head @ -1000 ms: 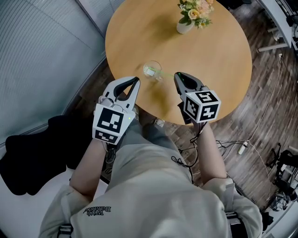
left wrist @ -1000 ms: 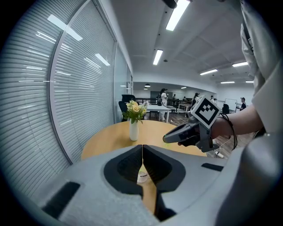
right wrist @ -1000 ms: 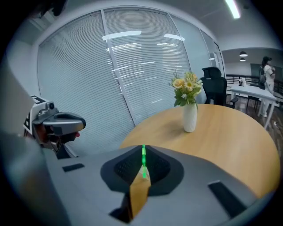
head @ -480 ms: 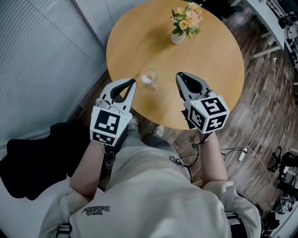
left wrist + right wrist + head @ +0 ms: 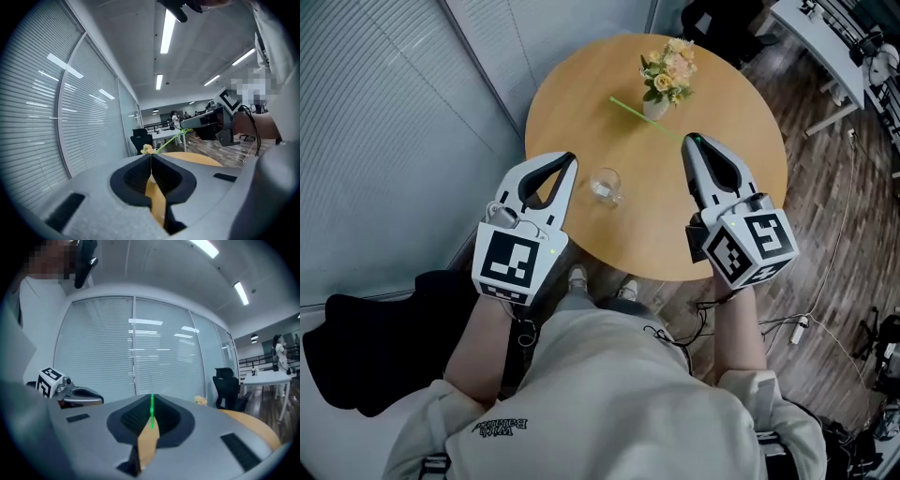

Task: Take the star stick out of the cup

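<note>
Right gripper (image 5: 695, 140) pinching star stick (image 5: 642, 112), aimed leftward — (outside cup (image 5: 605, 185))

I'm looking at an open office: glass walls (image 5: 98, 348) with blinds (image 5: 161, 350), ceiling strip lights (image 5: 167, 30), a black office chair (image 5: 226, 383), white desks (image 5: 268, 376) beyond

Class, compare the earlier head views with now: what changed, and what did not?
The right gripper, shut on the star stick, has drawn it out of the cup and carried it away to the right. The cup stands where it was, without the stick; the left gripper stays shut beside it; the flower vase is unmoved.
</note>
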